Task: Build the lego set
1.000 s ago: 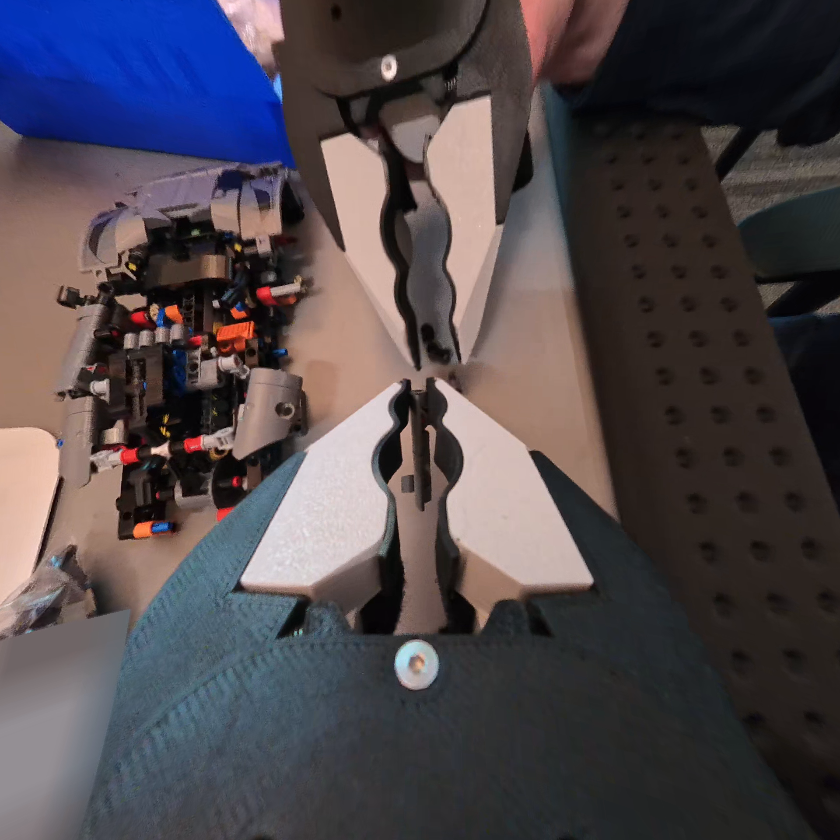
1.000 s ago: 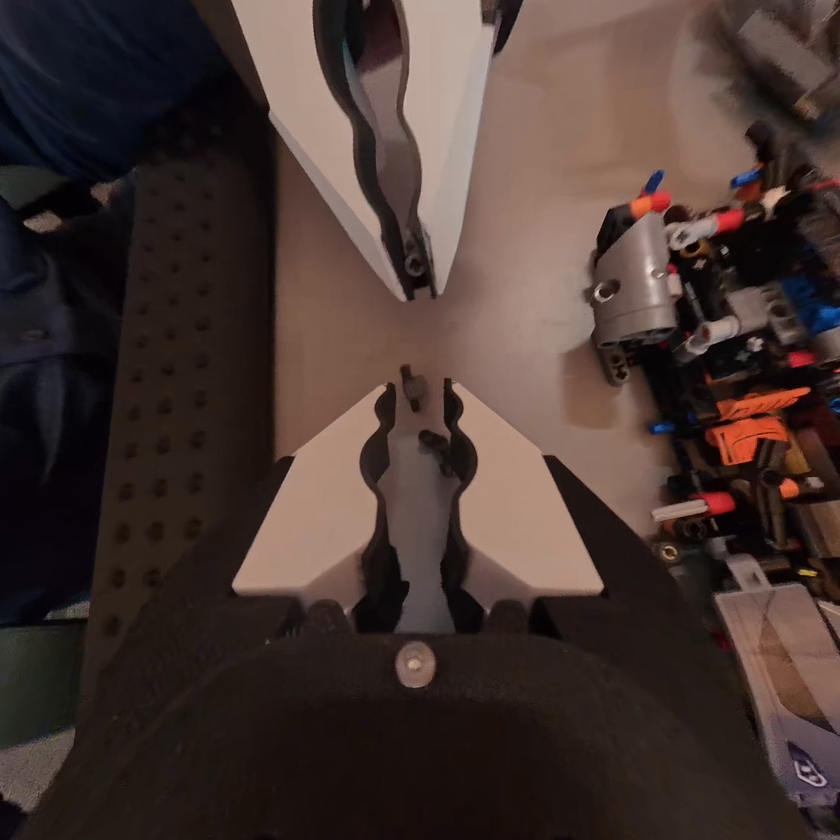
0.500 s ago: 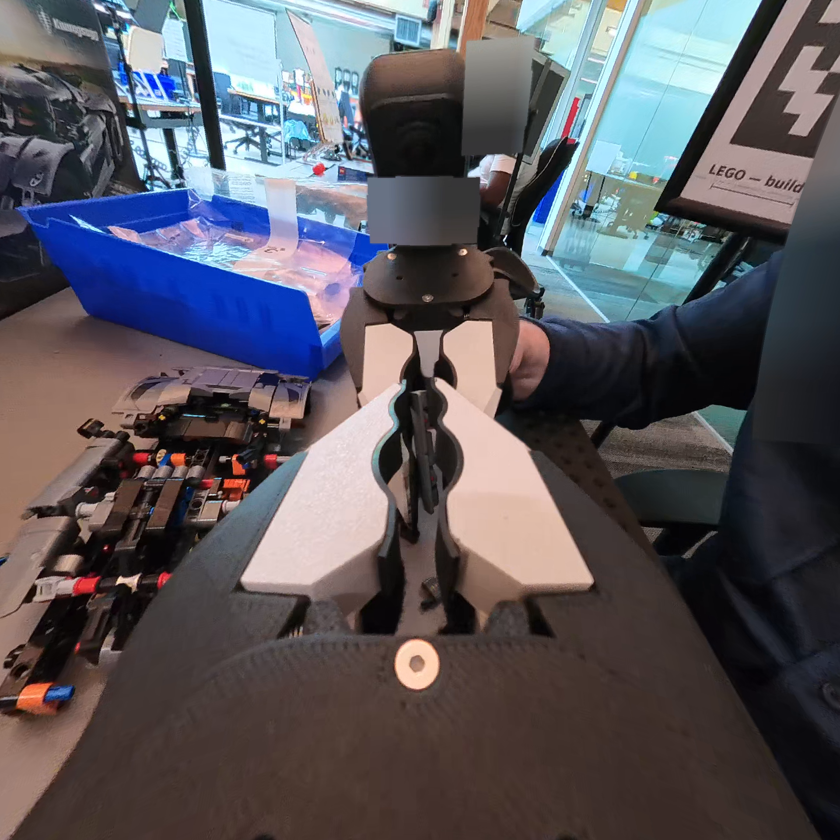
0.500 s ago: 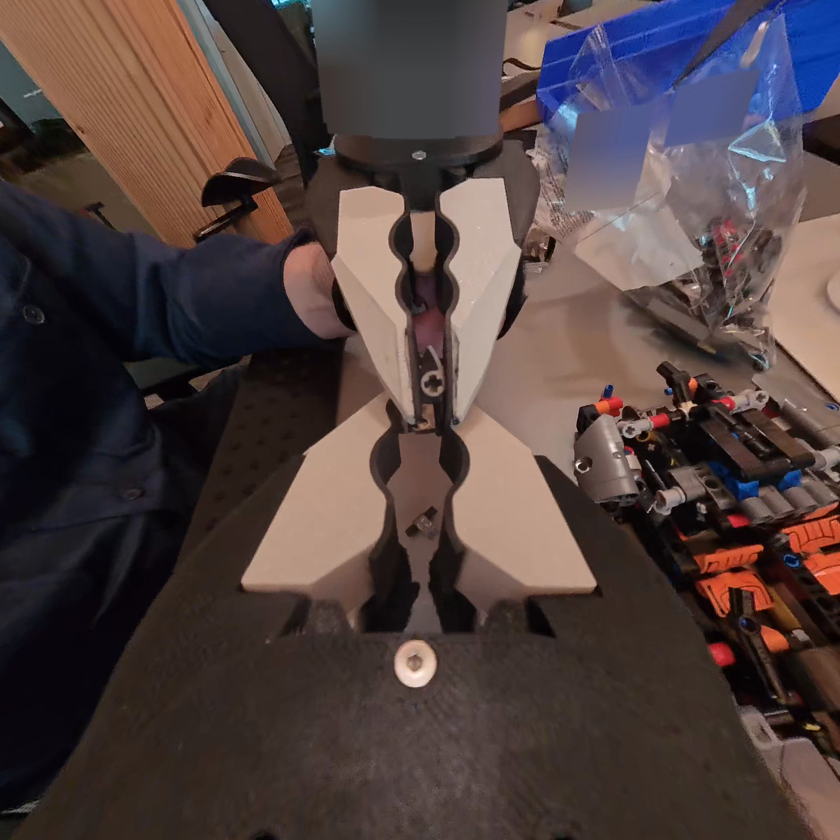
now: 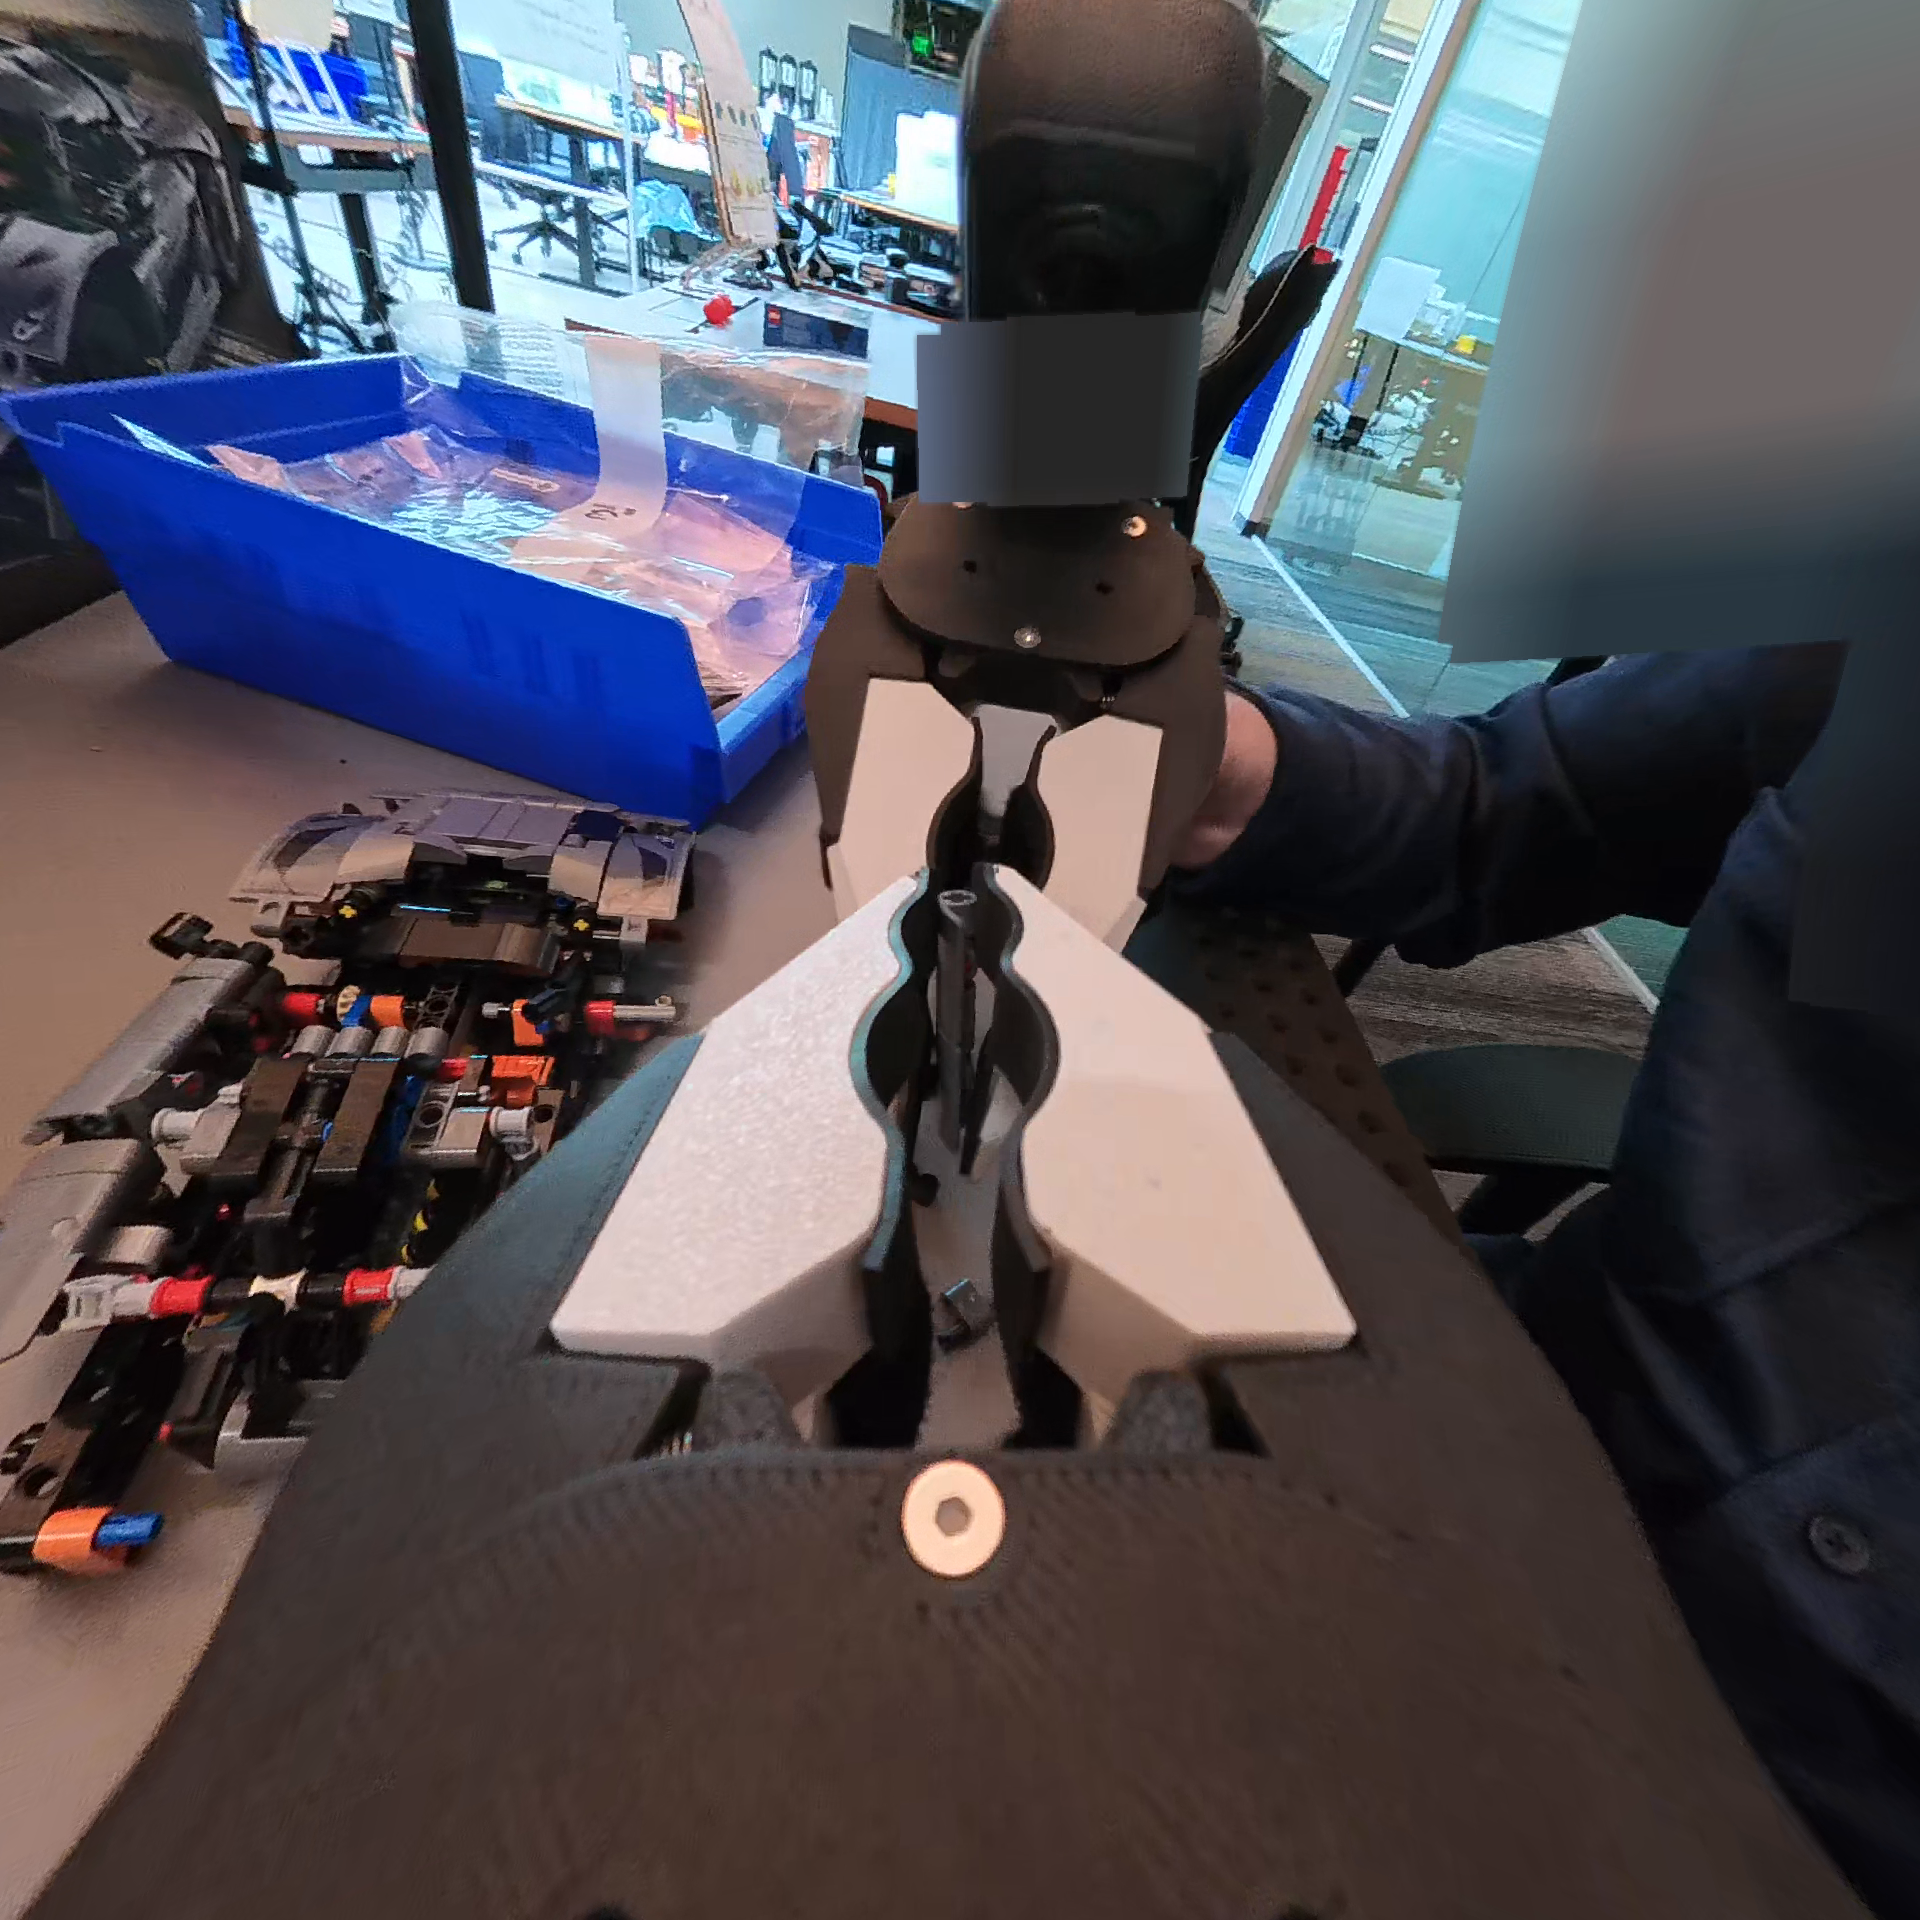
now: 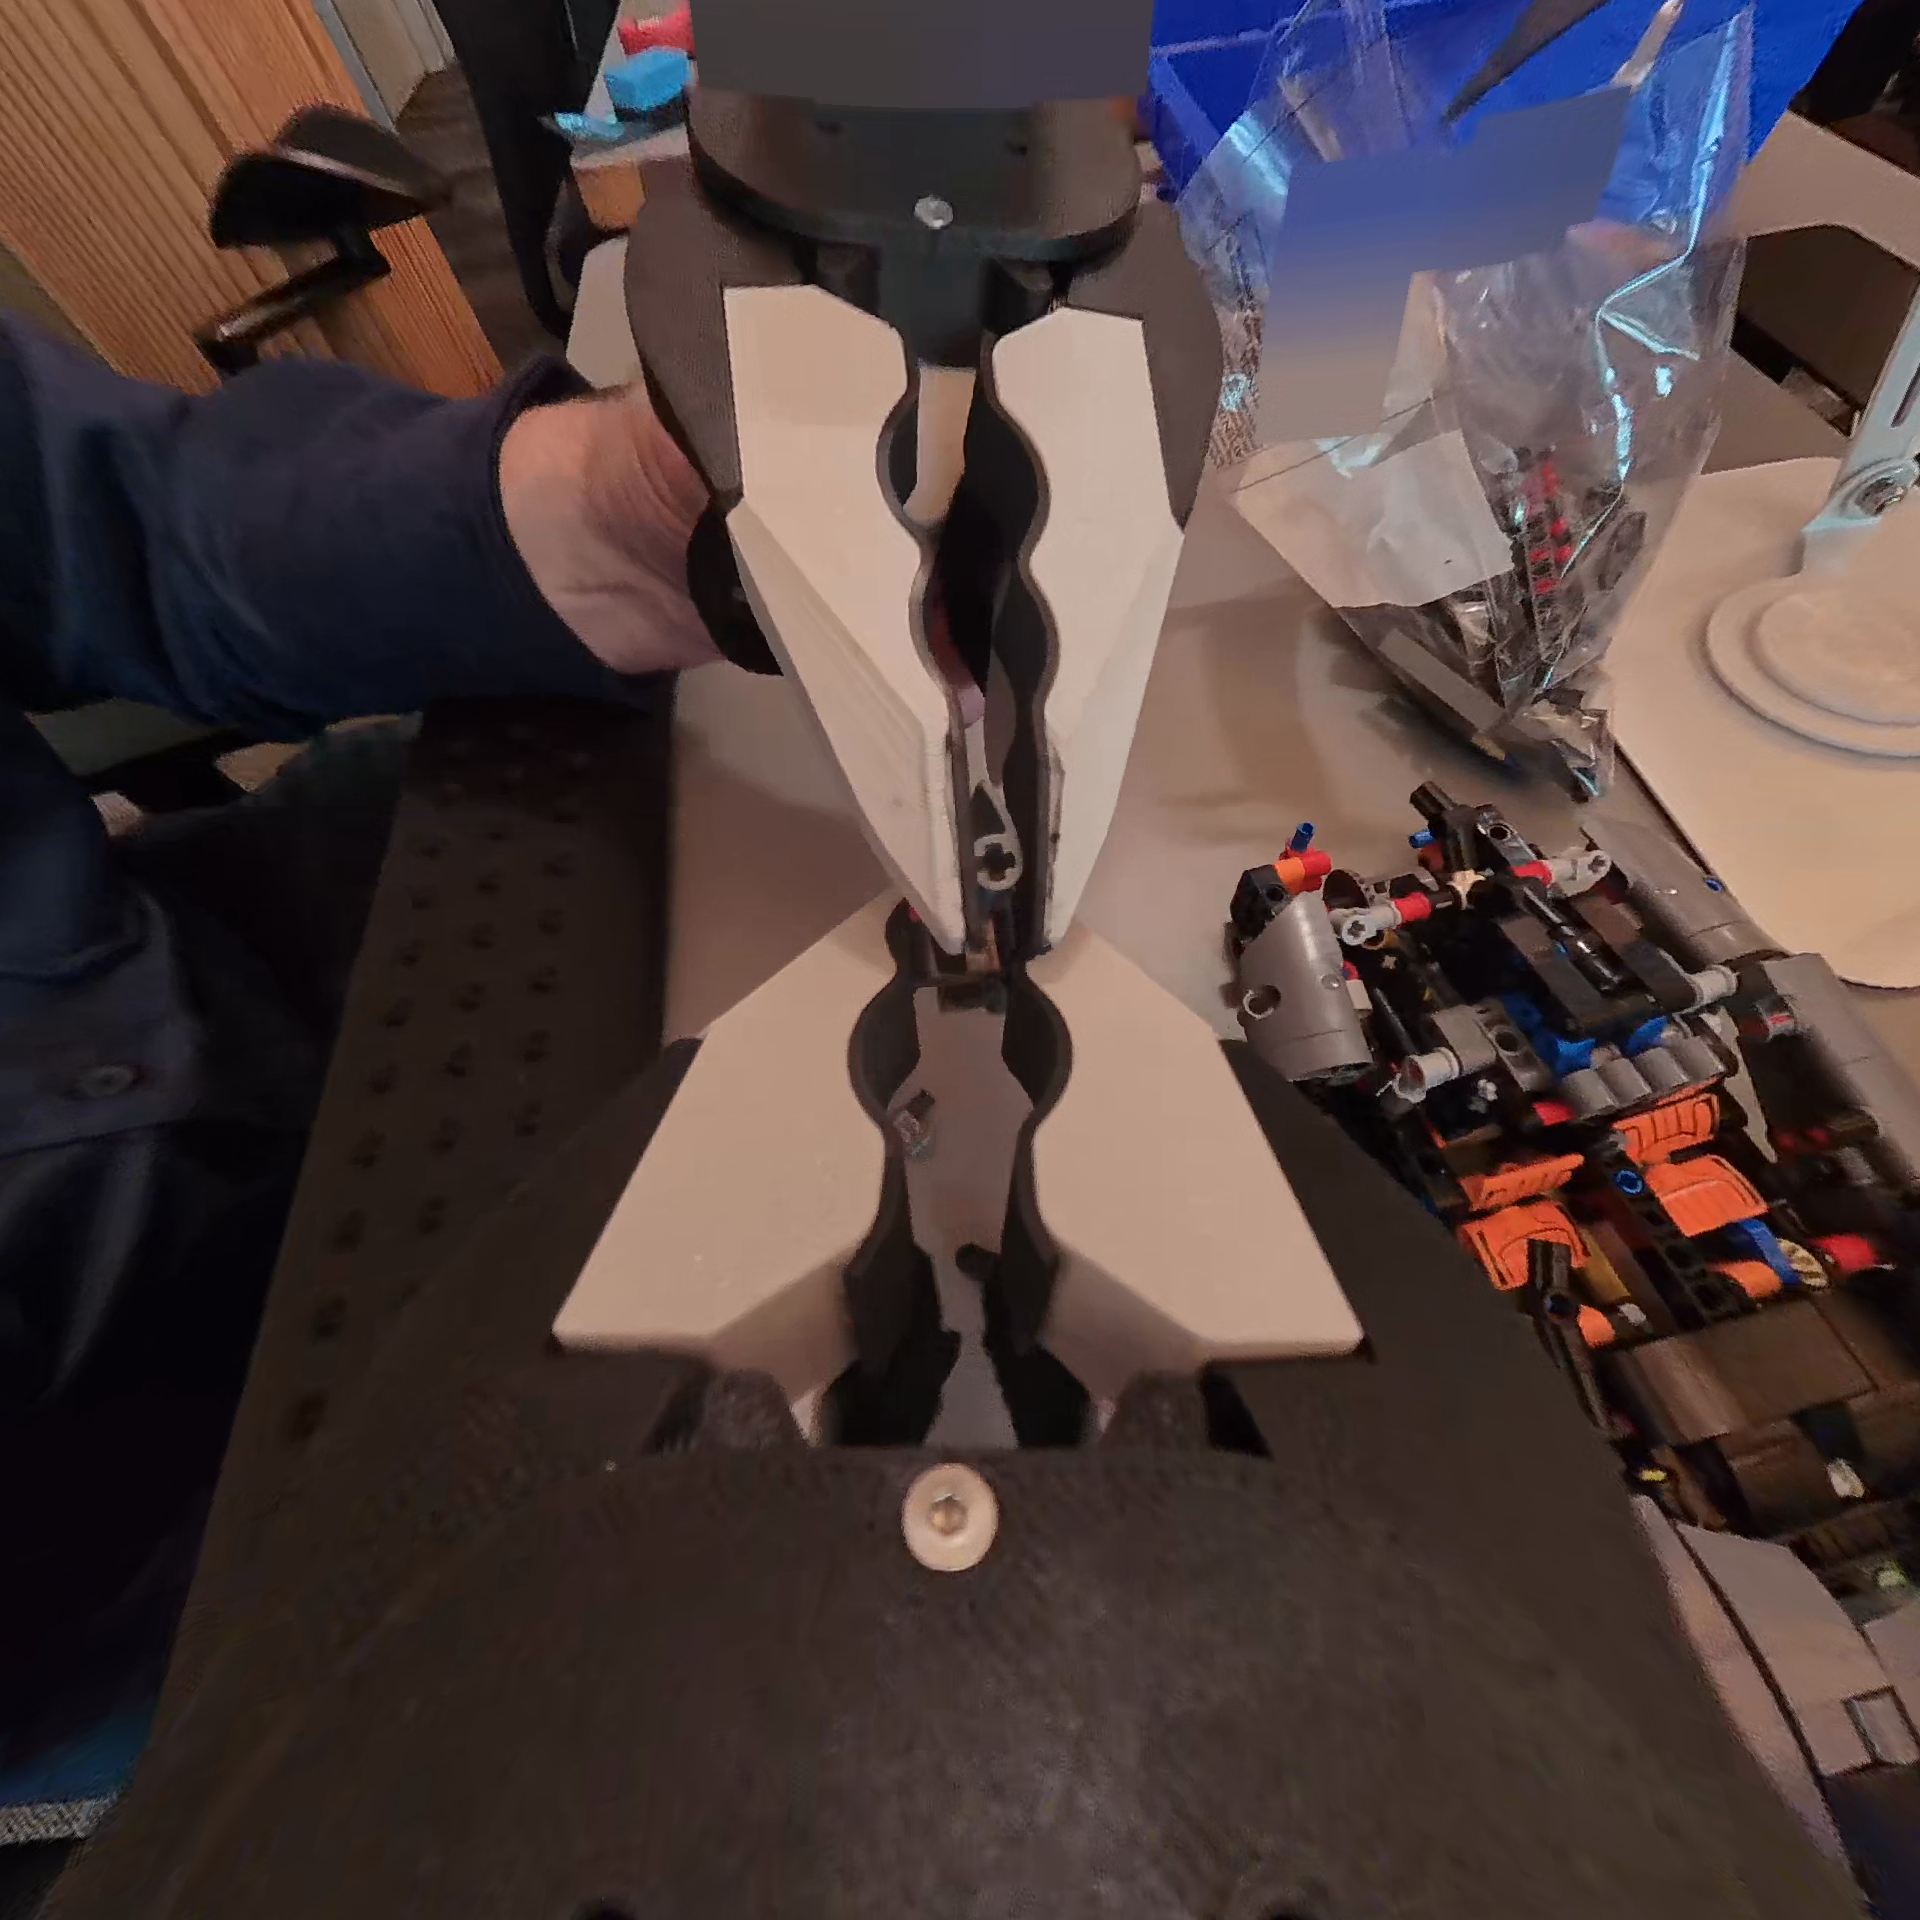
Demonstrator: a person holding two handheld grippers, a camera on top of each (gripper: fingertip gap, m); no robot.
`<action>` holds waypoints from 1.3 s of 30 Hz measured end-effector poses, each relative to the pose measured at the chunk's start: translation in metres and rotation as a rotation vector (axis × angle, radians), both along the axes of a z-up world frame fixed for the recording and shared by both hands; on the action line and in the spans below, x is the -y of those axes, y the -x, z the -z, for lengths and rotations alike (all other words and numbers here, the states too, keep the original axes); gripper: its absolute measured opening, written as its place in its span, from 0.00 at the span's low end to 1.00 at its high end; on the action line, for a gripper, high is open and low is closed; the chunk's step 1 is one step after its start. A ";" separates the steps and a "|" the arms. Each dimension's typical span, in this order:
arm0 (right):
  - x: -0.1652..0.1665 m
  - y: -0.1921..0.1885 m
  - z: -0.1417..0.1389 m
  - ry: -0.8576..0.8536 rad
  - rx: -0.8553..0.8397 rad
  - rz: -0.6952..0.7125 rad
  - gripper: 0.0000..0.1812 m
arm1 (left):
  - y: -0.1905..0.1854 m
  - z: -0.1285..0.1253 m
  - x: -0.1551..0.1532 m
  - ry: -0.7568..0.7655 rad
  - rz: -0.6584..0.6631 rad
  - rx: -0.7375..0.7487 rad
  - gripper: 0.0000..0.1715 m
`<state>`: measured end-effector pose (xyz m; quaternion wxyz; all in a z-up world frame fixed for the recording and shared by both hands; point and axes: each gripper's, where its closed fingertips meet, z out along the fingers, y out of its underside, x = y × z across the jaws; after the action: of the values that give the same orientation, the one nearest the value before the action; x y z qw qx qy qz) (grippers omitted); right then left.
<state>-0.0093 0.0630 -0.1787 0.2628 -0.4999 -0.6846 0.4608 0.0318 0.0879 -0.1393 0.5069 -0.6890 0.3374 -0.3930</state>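
Right now I have both grippers lifted off the table and pointed tip to tip. My left gripper (image 5: 961, 894) has its fingers together on a thin dark lego beam (image 5: 954, 1023), which runs along the gap between them and ends at the tips; from the right wrist view the same beam (image 6: 992, 847) shows a light rounded end with a cross-shaped hole. My right gripper (image 6: 961, 961) meets it there, fingers nearly together, with a small dark piece (image 6: 961, 987) at the tips just under the beam's end, though I cannot tell whether they truly clamp it. A tiny loose piece (image 6: 914, 1127) sits farther back in the gap between the right fingers. The half-built lego car (image 5: 312, 1122), black and grey with orange, red and blue bits, lies on the grey table (image 5: 114, 790) to the left of my left gripper, well apart from both tips. Behind it stands a blue bin (image 5: 416, 613) holding clear plastic bags. From the right wrist view a clear bag of parts (image 6: 1507, 468) stands past the car (image 6: 1558, 1091). A dark perforated mat (image 6: 499, 987) lies along the table edge, and a hand (image 6: 613, 540) in a dark blue sleeve holds the left gripper.
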 end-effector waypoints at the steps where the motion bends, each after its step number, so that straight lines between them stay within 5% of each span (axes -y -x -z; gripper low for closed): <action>1: -0.001 0.000 -0.003 0.021 -0.018 0.000 0.05 | 0.000 0.000 -0.001 -0.008 -0.007 0.002 0.03; 6: -0.007 -0.003 -0.006 0.011 -0.058 0.008 0.07 | 0.013 -0.012 -0.007 0.024 -0.043 0.138 0.02; 15: -0.006 -0.007 -0.009 0.110 -0.050 -0.028 0.06 | 0.014 -0.011 -0.009 0.030 -0.044 0.153 0.03; 27: -0.003 -0.014 -0.006 0.258 0.003 -0.083 0.06 | 0.030 -0.014 -0.003 -0.305 -0.189 -0.251 0.15; 32: 0.001 -0.016 -0.002 0.280 0.030 -0.106 0.06 | 0.022 -0.001 0.000 -0.427 -0.209 -0.508 0.09; 39: 0.007 -0.017 0.005 0.303 0.078 -0.132 0.06 | 0.018 0.007 0.001 -0.535 -0.216 -0.689 0.05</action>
<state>0.0073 0.0565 -0.1837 0.1266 -0.5052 -0.6484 0.5553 0.0138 0.0870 -0.1465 0.5634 -0.6557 0.5024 0.0158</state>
